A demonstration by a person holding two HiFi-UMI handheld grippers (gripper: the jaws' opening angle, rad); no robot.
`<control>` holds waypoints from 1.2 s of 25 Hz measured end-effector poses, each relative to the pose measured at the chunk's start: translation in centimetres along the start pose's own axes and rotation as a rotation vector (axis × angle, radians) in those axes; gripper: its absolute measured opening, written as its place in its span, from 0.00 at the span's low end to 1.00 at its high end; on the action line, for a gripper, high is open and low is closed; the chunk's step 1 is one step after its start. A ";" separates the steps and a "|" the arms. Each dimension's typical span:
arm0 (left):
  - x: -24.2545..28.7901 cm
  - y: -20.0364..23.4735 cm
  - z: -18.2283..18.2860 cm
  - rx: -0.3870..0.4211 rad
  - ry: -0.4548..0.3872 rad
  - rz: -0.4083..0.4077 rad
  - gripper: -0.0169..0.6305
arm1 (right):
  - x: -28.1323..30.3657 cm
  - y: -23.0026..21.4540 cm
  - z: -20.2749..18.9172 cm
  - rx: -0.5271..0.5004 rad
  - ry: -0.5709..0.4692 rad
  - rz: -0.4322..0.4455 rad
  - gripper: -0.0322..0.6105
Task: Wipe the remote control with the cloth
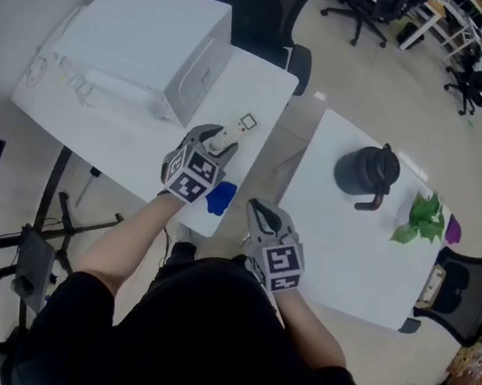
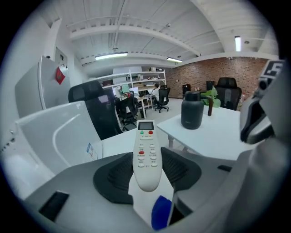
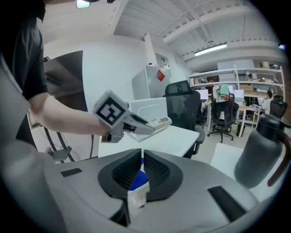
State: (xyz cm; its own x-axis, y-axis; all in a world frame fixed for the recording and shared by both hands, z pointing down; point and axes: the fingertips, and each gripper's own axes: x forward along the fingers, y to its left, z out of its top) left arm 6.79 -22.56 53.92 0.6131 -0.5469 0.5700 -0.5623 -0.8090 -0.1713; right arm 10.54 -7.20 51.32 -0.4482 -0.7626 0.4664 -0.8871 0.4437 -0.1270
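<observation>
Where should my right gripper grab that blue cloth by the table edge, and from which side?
Probably its near right corner: the blue cloth lies at the table edge. Come from the right; the left gripper holding the remote control crowds its left.

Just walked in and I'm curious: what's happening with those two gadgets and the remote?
A person holds a gripper in each hand. The left gripper grips the remote control at the white table. The right gripper, jaws shut and empty, points toward the blue cloth lying on the table's corner. The cloth isn't touching the remote.
</observation>
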 end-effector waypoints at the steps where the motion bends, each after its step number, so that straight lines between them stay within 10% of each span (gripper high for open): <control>1: -1.6 -0.3 0.2 0.006 -0.017 0.001 0.33 | 1.0 0.5 -0.5 -0.012 0.028 0.019 0.09; 16: -17.2 -0.5 -3.9 0.086 -0.043 0.139 0.33 | 15.1 5.7 -8.5 -0.356 0.388 0.144 0.41; 30: -18.8 -0.2 -3.5 0.231 -0.022 0.223 0.33 | 16.0 3.8 -7.8 -0.280 0.407 0.102 0.22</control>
State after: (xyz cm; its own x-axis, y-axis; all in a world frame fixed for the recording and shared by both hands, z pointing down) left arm -6.56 -11.38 46.03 0.5025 -0.7188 0.4805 -0.5450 -0.6947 -0.4694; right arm 0.83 -13.97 65.14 -0.4022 -0.4878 0.7748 -0.7522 0.6585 0.0241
